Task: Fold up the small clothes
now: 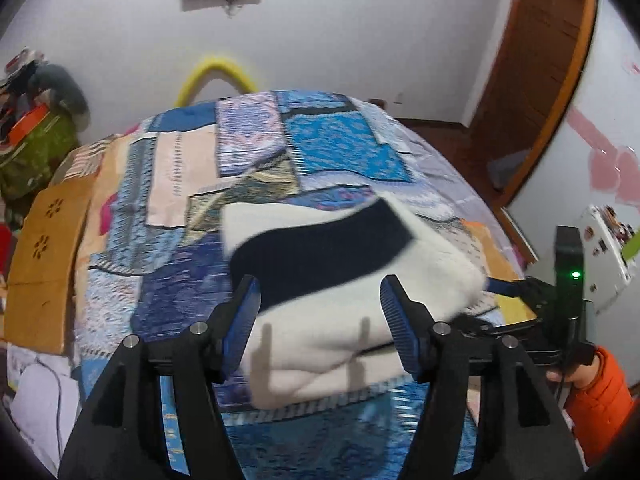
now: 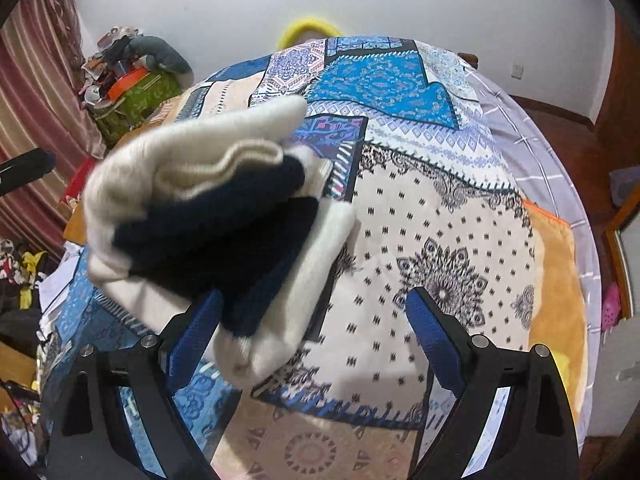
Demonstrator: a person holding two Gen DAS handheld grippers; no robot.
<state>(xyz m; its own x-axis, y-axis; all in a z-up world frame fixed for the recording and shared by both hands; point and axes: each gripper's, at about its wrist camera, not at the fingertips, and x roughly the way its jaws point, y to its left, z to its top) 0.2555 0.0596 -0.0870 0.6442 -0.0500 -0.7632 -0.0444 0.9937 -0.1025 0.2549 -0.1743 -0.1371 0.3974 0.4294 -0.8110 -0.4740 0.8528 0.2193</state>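
- Judged step: settling the folded sweater [image 1: 344,280] flat on the patchwork bedspread [image 1: 344,148], cream knit with a dark navy band across it.
- Best done by pressing down the thick layered edge first, then squaring the corners, so the stack does not spring back open.
- Worth keeping both tools low and moving slowly; bulky knit, likely to slide on the smooth cover.
- Left gripper [image 1: 320,316]: fingers spread wide, clasping nothing, poised just over the near edge of the bundle; contact with the cloth cannot be told through the blur.
- Right gripper [image 2: 316,320]: fingers also spread wide, nothing clamped between them; left-hand finger [image 2: 196,336] lying against or just under the lower corner of the sweater [image 2: 216,216].
- Seen from the right wrist, the folded layers look lifted and blurred, not yet settled.
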